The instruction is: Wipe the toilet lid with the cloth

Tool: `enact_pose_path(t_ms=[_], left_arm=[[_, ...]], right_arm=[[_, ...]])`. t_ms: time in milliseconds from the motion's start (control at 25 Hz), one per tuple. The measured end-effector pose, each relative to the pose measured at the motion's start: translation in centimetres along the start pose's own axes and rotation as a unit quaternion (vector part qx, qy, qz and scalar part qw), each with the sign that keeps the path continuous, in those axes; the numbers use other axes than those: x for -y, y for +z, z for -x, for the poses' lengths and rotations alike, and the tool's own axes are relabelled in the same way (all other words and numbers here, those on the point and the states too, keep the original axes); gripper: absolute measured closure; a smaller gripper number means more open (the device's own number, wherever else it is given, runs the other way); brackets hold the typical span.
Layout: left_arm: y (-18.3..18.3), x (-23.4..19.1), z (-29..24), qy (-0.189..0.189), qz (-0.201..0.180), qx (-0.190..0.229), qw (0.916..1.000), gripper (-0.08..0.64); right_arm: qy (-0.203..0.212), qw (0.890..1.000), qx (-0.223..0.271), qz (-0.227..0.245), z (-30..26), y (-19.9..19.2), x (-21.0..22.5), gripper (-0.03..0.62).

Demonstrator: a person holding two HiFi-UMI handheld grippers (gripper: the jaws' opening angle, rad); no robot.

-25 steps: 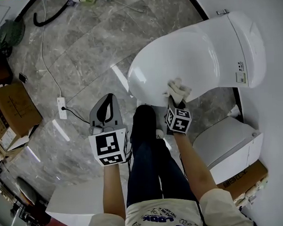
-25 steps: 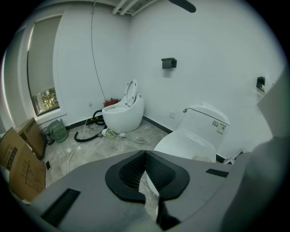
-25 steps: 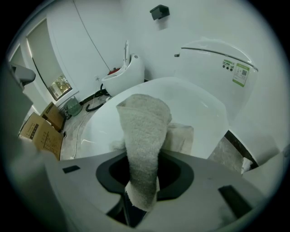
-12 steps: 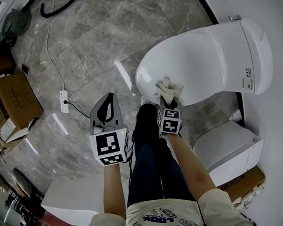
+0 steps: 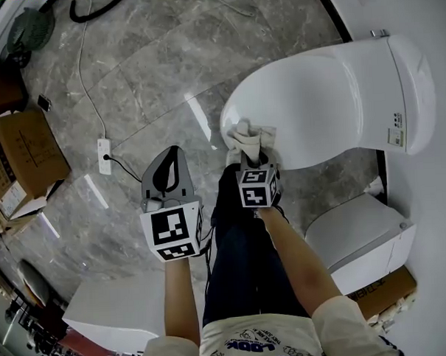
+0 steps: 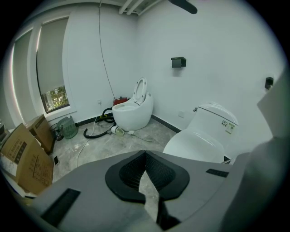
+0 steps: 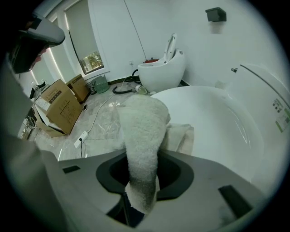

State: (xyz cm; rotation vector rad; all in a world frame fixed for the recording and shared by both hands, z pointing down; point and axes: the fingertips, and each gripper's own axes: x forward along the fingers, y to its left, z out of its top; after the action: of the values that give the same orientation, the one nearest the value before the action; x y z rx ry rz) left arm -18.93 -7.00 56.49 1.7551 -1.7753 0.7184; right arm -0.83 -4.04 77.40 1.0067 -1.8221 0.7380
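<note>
1. The left gripper [image 5: 172, 158] hangs over the grey floor [image 5: 130, 89], in the same place as a second ago. Its fingers are closed tip against tip with nothing between them. The toilet lid [image 6: 199, 144] lies well ahead of those tips and to their right. This gripper is taking no part in the wiping.

2. The right gripper [image 5: 250, 153] has its fingers clenched on the cloth [image 7: 142, 131]. The cloth rises between the pads and folds over just beyond the tips. Its lower fold lies on the toilet lid [image 7: 217, 122].

3. The cloth's place on the lid has changed. A second ago it pressed about midway along the near edge. Half a second ago it had slid further toward the front. Now the cloth [image 5: 243, 136] sits at the rounded front end, with the fingers just behind it. I take this as one stroke along the near rim, now run out at the tip.

4. The toilet lid [image 5: 323, 95] is shut, and almost all of it spreads beyond and to the right of the right gripper's fingertips. By my judgement the near rim is done. The broad top and the far side toward the tank [image 5: 414, 84] are still to wipe. The next pass would need to carry the cloth forward and rightward from the fingers, across that surface.
</note>
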Motion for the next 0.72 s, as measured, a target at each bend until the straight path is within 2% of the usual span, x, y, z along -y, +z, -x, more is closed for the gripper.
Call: enact_pose_path(t_ms=[280,440,720], left_arm=[[0.6,0.2,0.4,-0.001,0.000,0.006,1.0000,0.557],[1.7,0.3,1.2,-0.001,0.000,0.014,0.9999,0.557],[6.5,0.6,4.3,0.004,0.000,0.056,0.9984,0.557]], right_arm=[[0.029,1.000,0.000,-0.002,1.0,0.7,-0.2,0.482],[0.027,0.998,0.049,0.031,3.8,3.6,-0.2,0.483],[0.025,0.990,0.139,0.027,11.8,10.5,0.0,0.483]])
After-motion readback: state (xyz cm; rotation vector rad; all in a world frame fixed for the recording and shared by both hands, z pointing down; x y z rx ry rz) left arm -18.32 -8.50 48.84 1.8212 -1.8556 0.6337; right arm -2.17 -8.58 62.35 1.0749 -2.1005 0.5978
